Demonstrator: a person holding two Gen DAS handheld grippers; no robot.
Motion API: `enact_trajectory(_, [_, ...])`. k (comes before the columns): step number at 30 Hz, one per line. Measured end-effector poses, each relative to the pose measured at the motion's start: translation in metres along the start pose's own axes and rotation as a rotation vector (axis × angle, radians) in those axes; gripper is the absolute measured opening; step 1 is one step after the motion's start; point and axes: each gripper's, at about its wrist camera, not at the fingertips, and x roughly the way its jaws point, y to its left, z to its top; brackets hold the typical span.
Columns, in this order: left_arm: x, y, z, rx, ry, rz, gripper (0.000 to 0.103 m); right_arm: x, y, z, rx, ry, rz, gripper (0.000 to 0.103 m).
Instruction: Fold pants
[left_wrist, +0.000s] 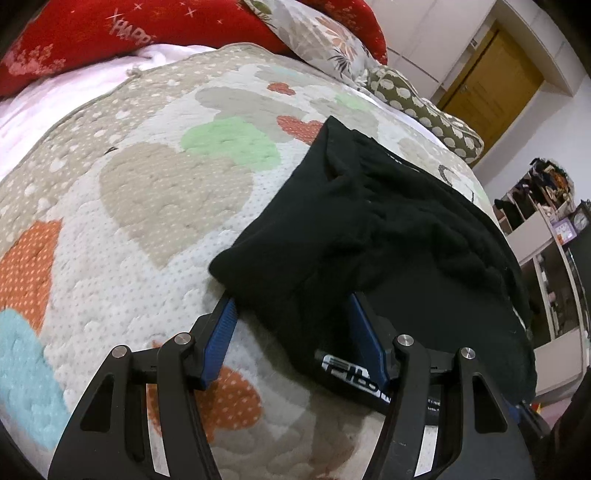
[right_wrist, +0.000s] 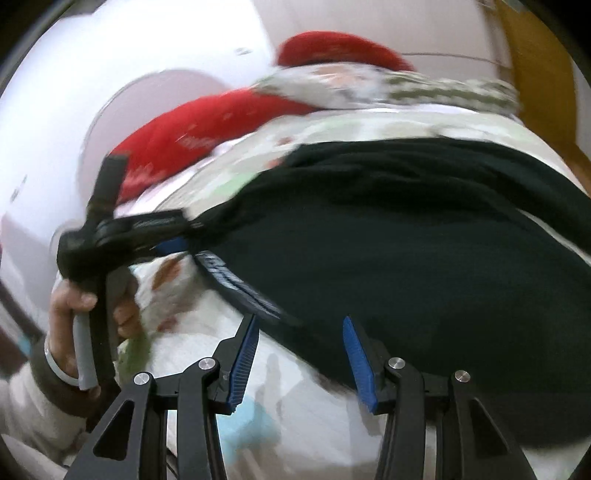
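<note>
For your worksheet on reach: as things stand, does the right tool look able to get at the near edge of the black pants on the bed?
Probably yes. The right tool is open, and the black pants lie just ahead of its fingers with nothing between. The view is blurred, so contact is unclear.

Black tongs (left_wrist: 291, 306) with ribbed blue pads (right_wrist: 245, 360), silver pivot screws; bare hand (right_wrist: 74, 314), cream sleeve.

My right gripper (right_wrist: 301, 341) hangs open-jawed over the black fabric pants (right_wrist: 406, 240); at nine o'clock the left gripper (right_wrist: 181, 236) meets their edge on the heart-print quilt (right_wrist: 314, 406).
</note>
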Motion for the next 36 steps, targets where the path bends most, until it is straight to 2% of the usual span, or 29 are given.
enact_trajectory(3, [0.004,0.0,0.002,0.003,0.003,0.0,0.061,0.026,0.023,0.007,-0.06,0.015,0.022,0.046])
enact_trajectory(8, [0.008,-0.003,0.005,0.039,0.011,0.014,0.061,0.063,0.046,0.02,-0.179,0.038,-0.035,0.046])
enact_trajectory(11, [0.01,-0.003,0.007,0.038,0.015,0.013,0.061,0.072,0.052,0.028,-0.239,0.059,-0.038,0.046])
enact_trajectory(12, [0.011,-0.003,0.007,0.033,0.012,0.012,0.06,0.075,0.052,0.031,-0.244,0.064,-0.05,0.037])
enact_trajectory(13, [0.01,-0.002,0.006,0.028,0.005,0.011,0.048,0.078,0.051,0.035,-0.243,0.068,-0.062,0.029])
enact_trajectory(14, [0.009,-0.001,0.006,0.024,0.001,-0.003,0.04,0.08,0.05,0.037,-0.234,0.068,-0.067,0.025])
enact_trajectory(15, [0.01,0.0,0.006,0.013,0.009,-0.038,0.024,0.08,0.047,0.039,-0.218,0.068,-0.056,0.019])
enact_trajectory(16, [0.009,0.001,0.005,-0.008,0.018,-0.072,0.015,0.078,0.044,0.04,-0.198,0.066,-0.043,0.015])
enact_trajectory(17, [0.006,0.001,0.004,-0.02,0.014,-0.08,0.014,0.075,0.044,0.04,-0.188,0.062,-0.034,0.009])
enact_trajectory(18, [0.001,0.0,0.003,-0.017,-0.001,-0.061,0.008,0.072,0.045,0.04,-0.179,0.059,-0.02,0.001])
enact_trajectory(19, [-0.006,-0.001,0.002,-0.01,-0.016,-0.051,0.008,0.066,0.045,0.038,-0.164,0.058,0.022,0.001])
enact_trajectory(24, [-0.033,0.008,-0.01,0.006,-0.042,-0.061,0.007,0.054,0.067,0.023,-0.197,0.09,0.097,0.001])
enact_trajectory(25, [-0.032,0.011,-0.012,0.006,-0.034,-0.051,0.007,0.056,0.071,0.02,-0.201,0.093,0.095,0.001])
enact_trajectory(27, [-0.025,0.018,-0.015,-0.014,-0.01,-0.037,0.007,0.052,0.073,0.017,-0.21,0.047,0.032,0.001])
enact_trajectory(29, [-0.02,0.023,-0.016,-0.033,0.011,-0.054,0.007,0.047,0.07,0.02,-0.197,0.003,-0.029,0.016])
enact_trajectory(30, [-0.019,0.022,-0.016,-0.024,0.011,-0.051,0.007,0.045,0.069,0.022,-0.195,0.001,-0.026,0.048])
enact_trajectory(31, [-0.019,0.021,-0.015,-0.022,0.009,-0.049,0.007,0.044,0.069,0.022,-0.195,-0.004,-0.002,0.07])
enact_trajectory(33, [-0.02,0.021,-0.015,-0.029,0.013,-0.055,0.007,0.043,0.075,0.021,-0.223,-0.02,0.003,0.07])
enact_trajectory(35, [-0.021,0.026,-0.015,-0.059,0.022,-0.066,0.012,0.051,0.084,0.019,-0.289,-0.014,-0.051,0.07])
enact_trajectory(36, [-0.021,0.029,-0.015,-0.08,0.024,-0.071,0.022,0.056,0.087,0.018,-0.316,-0.004,-0.076,0.07])
